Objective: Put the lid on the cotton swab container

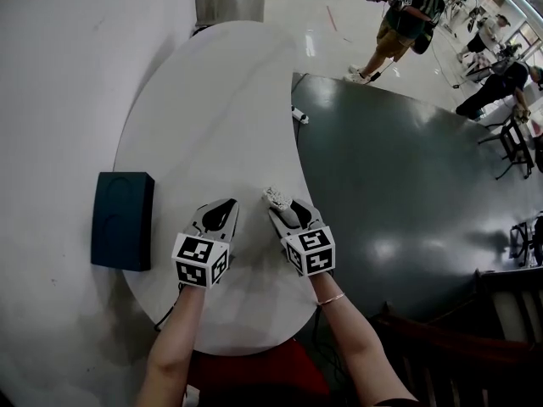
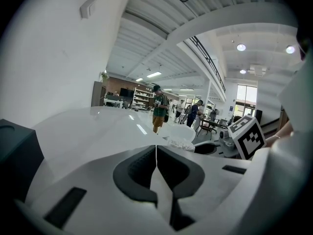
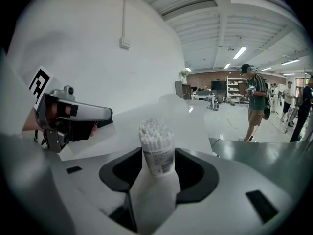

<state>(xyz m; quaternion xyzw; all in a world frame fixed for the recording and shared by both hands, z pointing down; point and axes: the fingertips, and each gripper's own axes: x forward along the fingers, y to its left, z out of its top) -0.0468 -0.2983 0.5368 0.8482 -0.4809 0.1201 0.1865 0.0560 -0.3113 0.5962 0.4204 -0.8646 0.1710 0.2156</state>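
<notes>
My right gripper [image 1: 284, 212] is shut on the cotton swab container [image 3: 156, 153], a small clear tube with a printed label. It stands upright between the jaws, open at the top, with the white swab heads [image 1: 277, 197] bunched above the rim. My left gripper [image 1: 222, 212] hovers just left of it over the white table [image 1: 212, 108]. Its jaws are pressed together. In the right gripper view a thin clear lid [image 3: 90, 138] hangs from the left gripper [image 3: 93, 126]. The left gripper view shows the swabs [image 2: 181, 143] ahead to the right.
A dark box [image 1: 123, 219] sits at the white table's left edge, by the wall. A dark grey table [image 1: 407, 193] adjoins on the right, with a small white object [image 1: 299, 115] at the seam. People [image 1: 403, 19] stand far off. A wooden rail [image 1: 475, 329] is at lower right.
</notes>
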